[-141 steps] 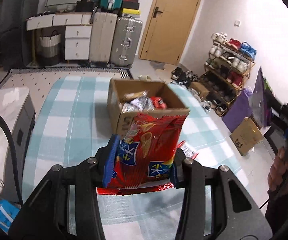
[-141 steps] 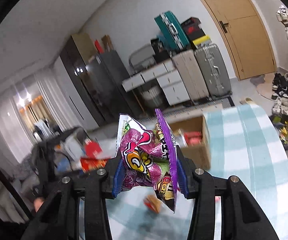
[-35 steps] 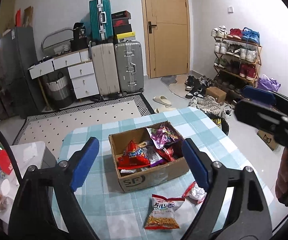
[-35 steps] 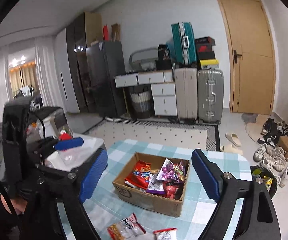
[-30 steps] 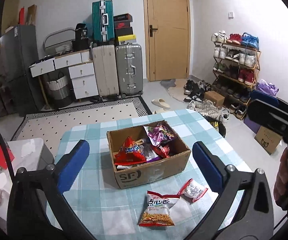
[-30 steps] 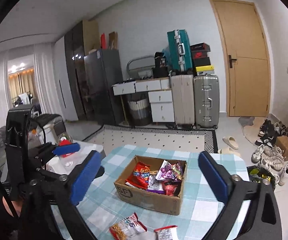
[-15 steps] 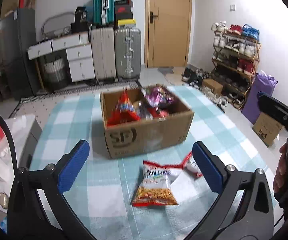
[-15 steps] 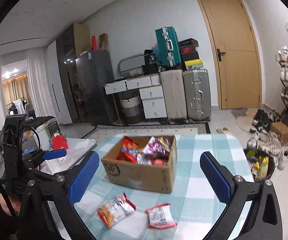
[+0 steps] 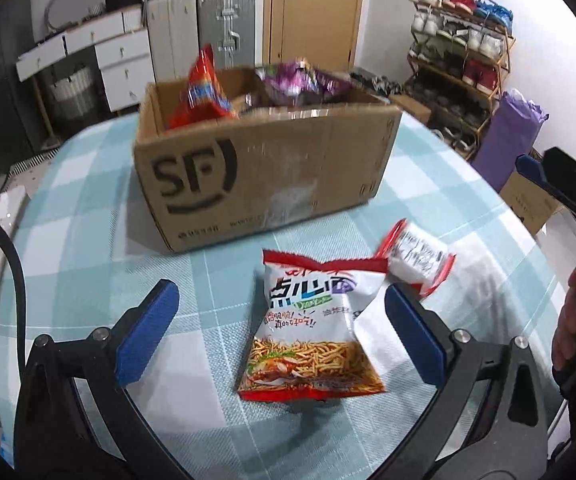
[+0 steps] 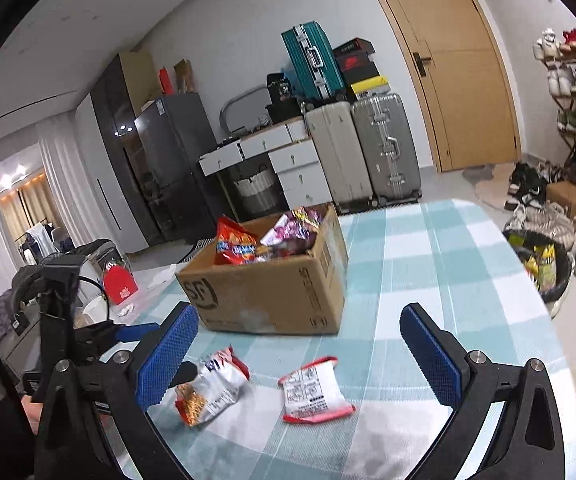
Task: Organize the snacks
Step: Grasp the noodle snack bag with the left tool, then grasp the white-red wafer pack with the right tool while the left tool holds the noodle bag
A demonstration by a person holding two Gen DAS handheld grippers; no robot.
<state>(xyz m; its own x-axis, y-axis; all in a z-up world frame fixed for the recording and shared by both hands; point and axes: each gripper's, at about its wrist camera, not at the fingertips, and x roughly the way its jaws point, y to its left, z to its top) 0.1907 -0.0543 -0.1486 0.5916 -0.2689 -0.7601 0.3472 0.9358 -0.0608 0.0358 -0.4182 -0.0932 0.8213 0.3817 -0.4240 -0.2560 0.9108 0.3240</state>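
Note:
A cardboard SF box [image 9: 263, 176] stands on the checked table and holds a red chip bag [image 9: 201, 92] and a purple bag [image 9: 300, 82]. In front of it lie a white-and-red noodle snack bag [image 9: 310, 328] and a small red-edged packet [image 9: 418, 256]. My left gripper [image 9: 281, 330] is open, low over the noodle bag, which lies between its fingers. My right gripper [image 10: 302, 354] is open, above the small packet [image 10: 314, 390]. The box [image 10: 271, 288] and the noodle bag [image 10: 209, 390] also show in the right wrist view.
The table with its teal checked cloth [image 9: 87, 200] drops off at the right edge [image 10: 544, 320]. A bin with wrappers [image 10: 540, 268] stands on the floor to the right. Suitcases [image 10: 368, 152] and a shoe rack [image 9: 460, 48] stand further off. A white side table [image 10: 99, 300] is at the left.
Both grippers let go of their bags, which now lie in the box. Both have since come down and closer to the table; the left now straddles the noodle bag.

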